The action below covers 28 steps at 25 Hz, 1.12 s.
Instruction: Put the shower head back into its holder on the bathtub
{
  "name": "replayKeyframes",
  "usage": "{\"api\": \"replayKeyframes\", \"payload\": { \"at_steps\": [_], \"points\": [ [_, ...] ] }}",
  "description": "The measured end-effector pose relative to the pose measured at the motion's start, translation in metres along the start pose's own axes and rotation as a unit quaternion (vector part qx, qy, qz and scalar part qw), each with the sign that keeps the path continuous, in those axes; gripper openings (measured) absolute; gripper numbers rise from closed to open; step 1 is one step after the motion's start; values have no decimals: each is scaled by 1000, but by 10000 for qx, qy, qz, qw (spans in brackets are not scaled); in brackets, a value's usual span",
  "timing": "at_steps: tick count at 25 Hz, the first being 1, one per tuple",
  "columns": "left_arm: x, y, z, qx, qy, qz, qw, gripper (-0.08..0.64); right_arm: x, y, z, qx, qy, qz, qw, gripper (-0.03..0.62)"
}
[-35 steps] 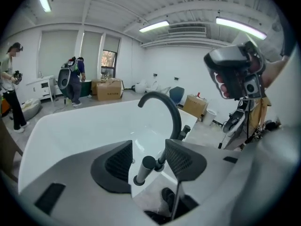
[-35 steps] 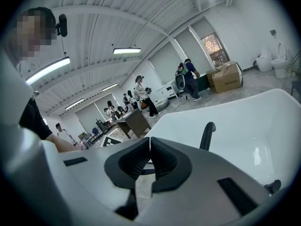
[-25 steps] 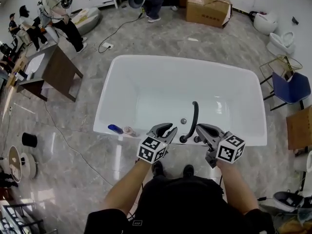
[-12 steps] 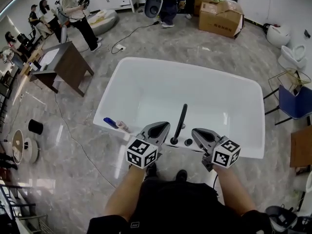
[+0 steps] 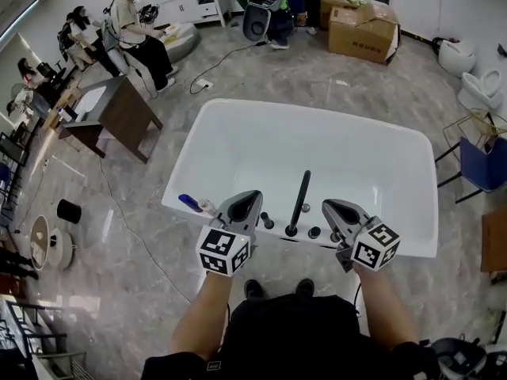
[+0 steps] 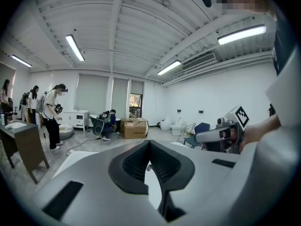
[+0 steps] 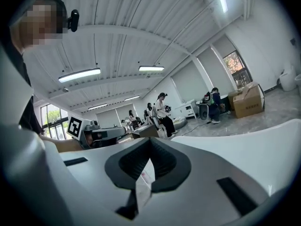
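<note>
The shower head is seen upright at the tub's 6 o'clock rim, apparently already seated in its holder, so the task is judged all but done. The left gripper, at the head's 9 o'clock, and the right gripper, at its 3 o'clock, are each pressed together with nothing between the jaws. Only a check of the seating seems called for next. How deep the head sits cannot be told, no hose is made out, and neither gripper view shows the head.
</note>
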<state>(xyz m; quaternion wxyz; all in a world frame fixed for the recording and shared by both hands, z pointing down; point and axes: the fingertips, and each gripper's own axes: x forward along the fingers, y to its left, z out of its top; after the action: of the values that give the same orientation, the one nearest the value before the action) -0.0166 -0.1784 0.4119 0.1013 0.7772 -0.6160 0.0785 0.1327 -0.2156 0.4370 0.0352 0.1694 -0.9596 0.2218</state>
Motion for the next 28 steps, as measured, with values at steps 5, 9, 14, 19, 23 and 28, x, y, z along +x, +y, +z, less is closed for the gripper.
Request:
{"api": "replayKeyframes", "payload": {
  "at_steps": [5, 9, 14, 19, 23, 28],
  "points": [
    [-8, 19, 26, 173, -218, 44, 9996, 14, 16, 16, 20, -296, -269, -15, 9992, 14],
    [-12, 38, 46, 302, -434, 64, 9986, 14, 31, 31, 38, -534, -357, 26, 9979, 14],
    [-21, 61, 62, 122, -622, 169, 9978, 14, 37, 48, 64, -882, -534, 57, 9947, 14],
    [-26, 64, 69, 163, -698, 141, 9973, 14, 30, 53, 81, -1070, -697, -24, 9918, 14],
    [-28, 65, 65, 84, -704, 161, 9974, 14, 30, 58, 70, -1067, -613, -16, 9924, 15],
    [-29, 63, 57, 82, -636, 171, 9978, 14, 32, 61, 64, -1012, -558, -54, 9933, 15]
  ]
}}
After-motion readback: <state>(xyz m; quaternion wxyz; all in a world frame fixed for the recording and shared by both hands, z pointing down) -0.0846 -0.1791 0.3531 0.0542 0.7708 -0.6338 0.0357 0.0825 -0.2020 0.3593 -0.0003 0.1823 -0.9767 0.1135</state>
